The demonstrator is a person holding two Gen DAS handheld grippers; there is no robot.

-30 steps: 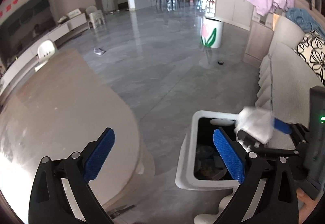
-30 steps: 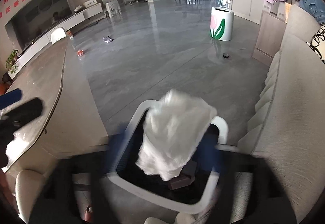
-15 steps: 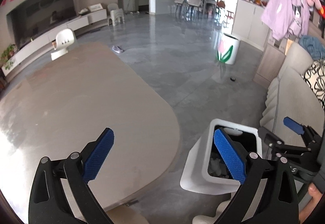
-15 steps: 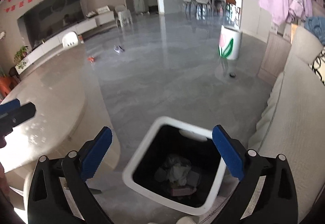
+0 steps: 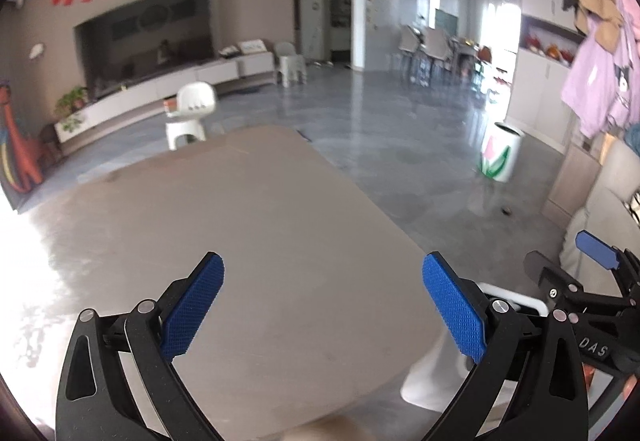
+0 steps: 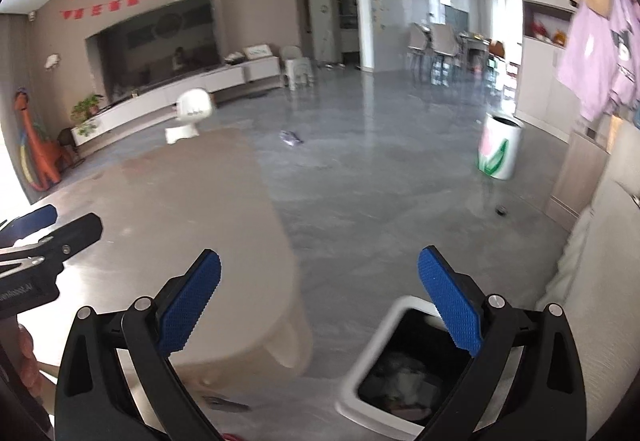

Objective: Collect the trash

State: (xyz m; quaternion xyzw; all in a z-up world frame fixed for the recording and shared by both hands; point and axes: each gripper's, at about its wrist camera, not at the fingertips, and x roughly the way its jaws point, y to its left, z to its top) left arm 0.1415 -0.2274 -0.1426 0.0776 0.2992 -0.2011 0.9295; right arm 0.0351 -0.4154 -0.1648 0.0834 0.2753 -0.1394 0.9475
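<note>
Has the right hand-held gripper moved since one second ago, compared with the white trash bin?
Yes. The right hand-held gripper has risen and pulled back from over the white trash bin, which now sits low right in its view; its jaws are open and empty.

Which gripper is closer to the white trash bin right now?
Right. The right gripper hangs above the white trash bin; the left gripper is over the table, beside it.

— What stands around the table [image 5: 248, 225]?
— A white stool [image 5: 192, 113] just beyond its far edge, a tulip-painted bin [image 5: 500, 157] off to its right on the grey floor [image 6: 380, 181].
— Farther back?
— A long TV console [image 5: 168, 93] and dining chairs [image 6: 436, 45].
</note>
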